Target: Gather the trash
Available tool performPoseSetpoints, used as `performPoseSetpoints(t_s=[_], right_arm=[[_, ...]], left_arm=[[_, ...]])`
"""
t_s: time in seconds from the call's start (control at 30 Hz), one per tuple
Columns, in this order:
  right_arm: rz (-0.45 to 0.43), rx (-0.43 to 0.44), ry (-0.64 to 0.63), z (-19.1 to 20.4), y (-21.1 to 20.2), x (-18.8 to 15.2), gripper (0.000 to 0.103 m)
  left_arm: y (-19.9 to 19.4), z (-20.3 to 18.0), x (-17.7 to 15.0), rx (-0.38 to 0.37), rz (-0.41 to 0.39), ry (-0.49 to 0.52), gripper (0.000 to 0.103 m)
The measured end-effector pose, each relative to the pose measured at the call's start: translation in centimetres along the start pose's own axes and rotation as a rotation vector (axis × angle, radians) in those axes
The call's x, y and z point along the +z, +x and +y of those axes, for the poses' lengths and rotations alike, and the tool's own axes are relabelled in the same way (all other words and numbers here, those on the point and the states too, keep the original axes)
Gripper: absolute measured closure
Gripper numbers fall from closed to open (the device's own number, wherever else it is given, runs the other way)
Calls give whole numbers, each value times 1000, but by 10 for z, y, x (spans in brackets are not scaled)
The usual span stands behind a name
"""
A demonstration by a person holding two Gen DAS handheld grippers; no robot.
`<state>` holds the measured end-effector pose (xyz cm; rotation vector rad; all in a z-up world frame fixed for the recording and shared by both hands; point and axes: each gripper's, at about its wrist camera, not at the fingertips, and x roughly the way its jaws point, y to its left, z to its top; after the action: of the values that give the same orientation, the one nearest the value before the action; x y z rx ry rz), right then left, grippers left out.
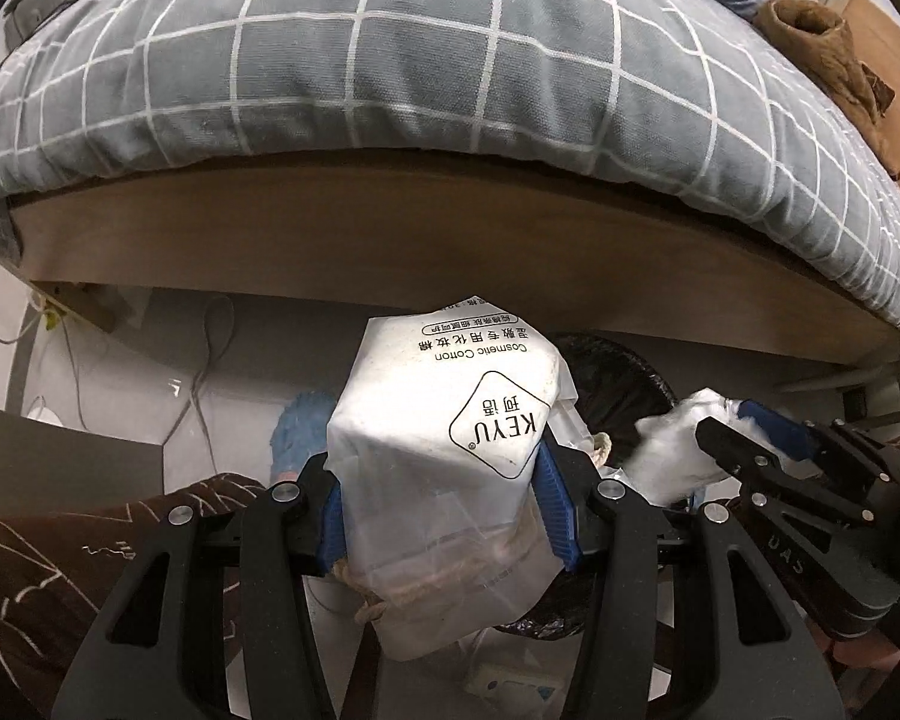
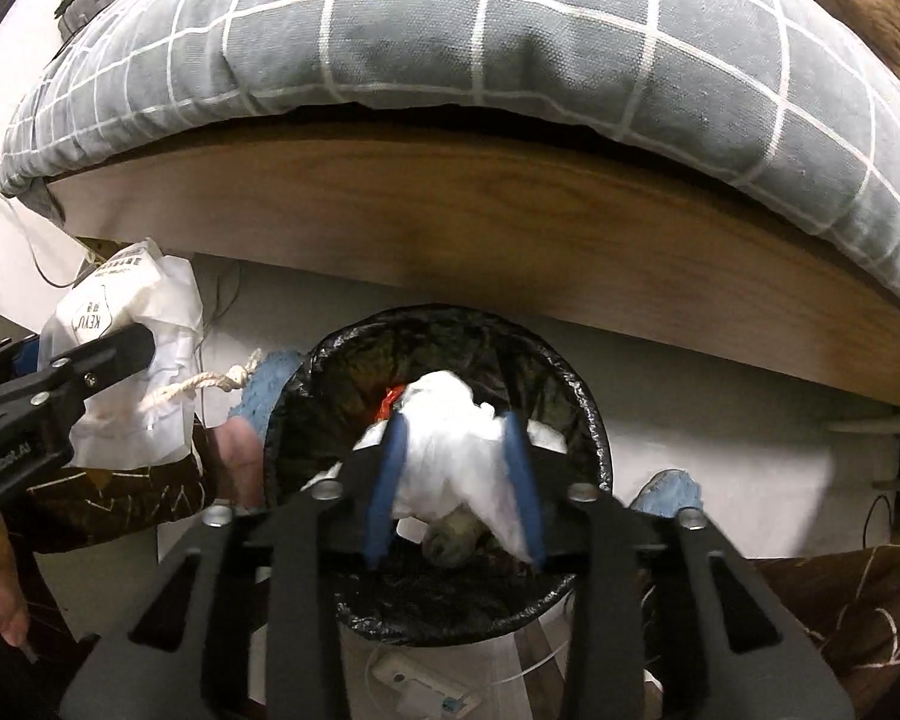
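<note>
The left claw (image 1: 444, 516) pinches a white cotton-pad bag (image 1: 450, 438). The right claw (image 2: 456, 480) is spread, crumpled white plastic (image 2: 450, 456) between its fingers, over the black-lined bin (image 2: 594, 450).

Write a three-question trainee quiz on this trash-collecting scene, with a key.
1. True or false: the right gripper is above the bin.
2. What word is printed on the cotton-pad bag in the left gripper? A) KEYU B) NIVEA C) DOVE
3. Fill in: the bin's liner is ___ in colour.

Key
1. True; the crumpled white plastic sits between its jaws, over the bin's mouth.
2. A.
3. Black.
</note>
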<state>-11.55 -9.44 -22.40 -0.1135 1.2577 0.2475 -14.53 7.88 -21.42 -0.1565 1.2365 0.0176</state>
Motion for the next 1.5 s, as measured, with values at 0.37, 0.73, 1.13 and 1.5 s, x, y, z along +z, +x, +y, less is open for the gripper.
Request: performPoseSetpoints(t_s=[0.37, 0.73, 1.13, 1.5], right_arm=[[-140, -117, 100, -43, -40, 1, 9], [-198, -170, 172, -97, -72, -15, 8], [-182, -217, 135, -93, -67, -15, 8], [-278, -198, 162, -87, -113, 6, 8]], left_arm=[[5, -35, -4, -12, 7, 50, 53], [29, -92, -2, -61, 59, 152, 53], [33, -99, -3, -12, 14, 171, 6], [-32, -86, 29, 5, -129, 108, 6]])
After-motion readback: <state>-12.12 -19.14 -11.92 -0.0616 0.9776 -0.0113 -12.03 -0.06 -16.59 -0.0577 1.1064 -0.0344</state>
